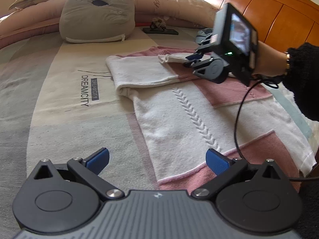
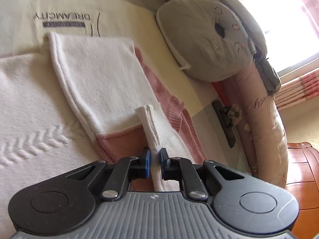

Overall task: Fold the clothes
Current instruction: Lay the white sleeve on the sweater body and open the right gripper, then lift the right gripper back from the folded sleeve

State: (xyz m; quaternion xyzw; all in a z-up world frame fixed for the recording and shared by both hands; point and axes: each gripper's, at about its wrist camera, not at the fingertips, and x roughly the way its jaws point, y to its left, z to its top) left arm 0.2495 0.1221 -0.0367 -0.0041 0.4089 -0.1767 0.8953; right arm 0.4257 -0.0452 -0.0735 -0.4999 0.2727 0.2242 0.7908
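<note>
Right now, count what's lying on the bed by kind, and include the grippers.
Sweaters: 1, the pink and white sweater
Pillows: 1, the grey face pillow
Phones: 1, the dark phone
Grippers: 2, the left gripper and the right gripper
Total: 5

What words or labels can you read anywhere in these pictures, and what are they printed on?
"DREAMCITY", large dark letters on the bedsheet.
"DREAMCITY" again, small pale letters in a dark bar beside it on the same sheet.
Cursive writing on the pink bolster: not legible.
Embroidered marks on the grey pillow: face-like drawing, no text.
</note>
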